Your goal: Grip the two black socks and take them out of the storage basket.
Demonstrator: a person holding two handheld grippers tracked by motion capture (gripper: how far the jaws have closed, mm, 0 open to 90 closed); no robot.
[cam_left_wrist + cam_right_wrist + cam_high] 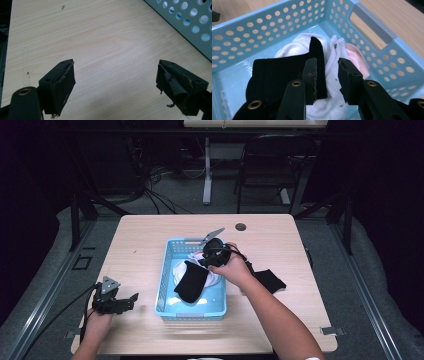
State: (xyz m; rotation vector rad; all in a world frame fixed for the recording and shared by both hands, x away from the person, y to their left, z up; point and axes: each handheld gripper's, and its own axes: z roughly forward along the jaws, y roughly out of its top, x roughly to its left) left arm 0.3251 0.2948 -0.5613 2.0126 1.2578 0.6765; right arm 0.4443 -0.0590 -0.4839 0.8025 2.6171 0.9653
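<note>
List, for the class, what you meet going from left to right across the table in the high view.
Left hand-held gripper → blue basket → black sock in the basket → black sock on the table.

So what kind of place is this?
Probably a lab or recording workspace: a wooden table holding a blue basket of socks, dark curtains around, loose cables and a chair behind.

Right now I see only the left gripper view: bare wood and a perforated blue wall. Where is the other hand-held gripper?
Observer: The right hand-held gripper is over the blue basket.
Operator: Does it grip anything?
Observer: No, its jaws stand apart; a black sock lies against one jaw, on top of white socks.
Operator: Is anything outside the basket?
Observer: A second black sock lies on the table, right of the basket.
</note>
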